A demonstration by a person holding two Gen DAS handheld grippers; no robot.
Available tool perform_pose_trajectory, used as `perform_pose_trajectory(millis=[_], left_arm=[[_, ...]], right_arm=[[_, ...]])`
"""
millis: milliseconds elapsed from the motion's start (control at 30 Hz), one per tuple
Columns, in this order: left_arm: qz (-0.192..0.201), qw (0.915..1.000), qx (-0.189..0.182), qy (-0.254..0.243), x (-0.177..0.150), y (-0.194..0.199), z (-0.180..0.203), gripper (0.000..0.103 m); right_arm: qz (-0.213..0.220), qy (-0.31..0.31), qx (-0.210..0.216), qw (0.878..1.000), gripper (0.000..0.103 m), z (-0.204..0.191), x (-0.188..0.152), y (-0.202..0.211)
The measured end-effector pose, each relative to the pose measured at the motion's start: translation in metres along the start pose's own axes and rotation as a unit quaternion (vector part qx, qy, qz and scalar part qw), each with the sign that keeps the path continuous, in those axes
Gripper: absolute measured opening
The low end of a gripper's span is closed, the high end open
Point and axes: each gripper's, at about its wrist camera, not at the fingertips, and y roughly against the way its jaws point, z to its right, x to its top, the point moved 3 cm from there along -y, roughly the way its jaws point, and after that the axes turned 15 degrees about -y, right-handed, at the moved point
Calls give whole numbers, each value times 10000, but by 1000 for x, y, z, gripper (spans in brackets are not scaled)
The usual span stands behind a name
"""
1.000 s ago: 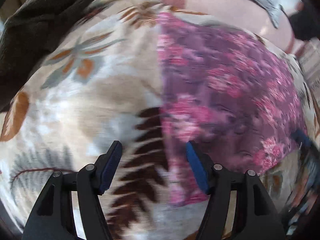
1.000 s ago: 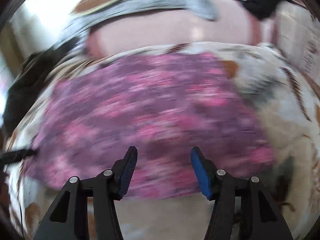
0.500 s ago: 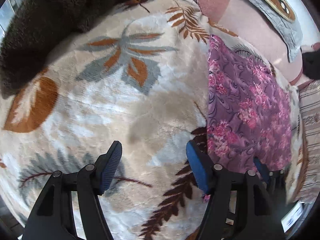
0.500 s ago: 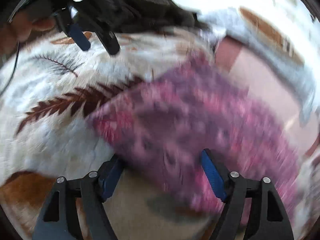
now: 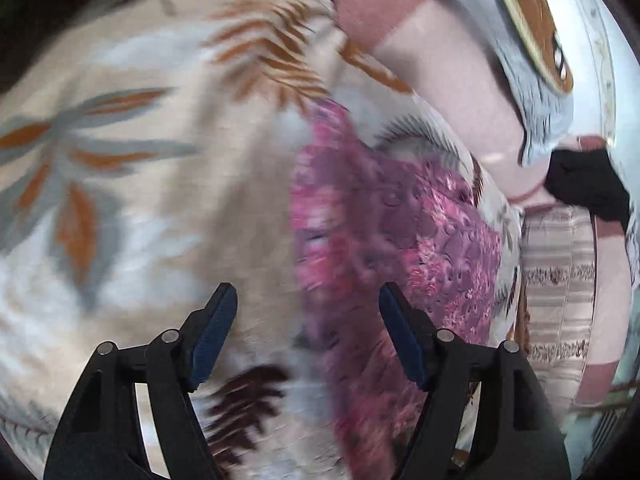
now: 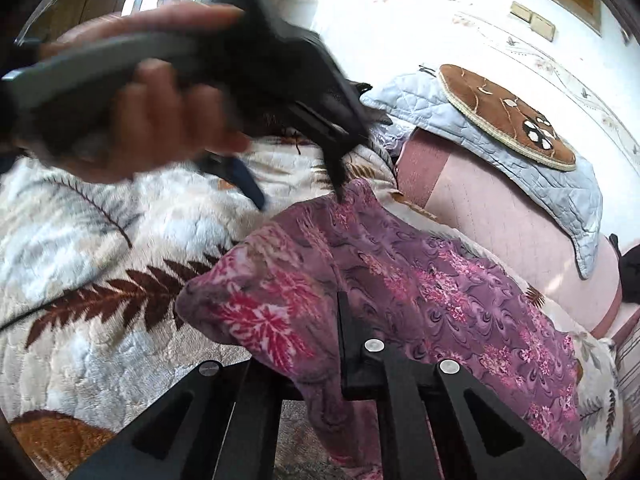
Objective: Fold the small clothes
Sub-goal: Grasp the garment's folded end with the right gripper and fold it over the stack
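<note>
A purple garment with pink flowers lies on a cream blanket with a leaf print. My right gripper is shut on the garment's near edge, and the cloth bunches over its fingers. A hand holds my left gripper over the garment's far corner, where one dark fingertip reaches the cloth. In the blurred left wrist view, the left gripper has its jaws opening. The garment's left edge lies below the gap between them, not pinched.
A pink padded headboard runs behind the blanket. Over it hangs a grey quilted cover with a brown round mat. A black item sits at the right, beside striped fabric. Dark fabric fills the left wrist view's top left corner.
The right gripper has shut on the garment's near edge, which it straddled open half a second ago. The left gripper has swung toward the garment's far corner.
</note>
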Motion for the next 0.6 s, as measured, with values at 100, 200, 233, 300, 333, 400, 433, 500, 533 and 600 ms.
perform_pose_trajectory(millis=[100,200,233,300,333,400,433,500,533,600], left_arm=[[-186,9998,117,-34,8,-20,11,70],[-232,9995,34,-227,12,-29,25,14],[-226,9993,104,-278,13,-29,30,14],[-96,9991,239,-331,14,-24,37,10],[-60,9991,245,-353,15,-21,41,10],[29,9989,259,-377,17,-14,49,9],[64,9988,271,-402,18,-10,54,9],[152,9980,328,-514,19,-2,68,9],[175,9978,341,-549,21,-1,72,9],[251,9971,351,-632,22,3,85,9]], right_arm=[[29,-189,118,9997,5,8,4,2],[35,-343,229,9991,5,16,5,4],[33,-394,253,9989,5,19,5,7],[28,-468,289,9985,5,26,6,8],[37,-505,295,9983,5,29,7,10],[83,-628,302,9975,5,37,9,16],[99,-697,305,9971,5,40,9,18],[140,-882,314,9955,5,49,12,25],[150,-1004,330,9943,5,55,13,28],[171,-1193,350,9921,5,65,15,35]])
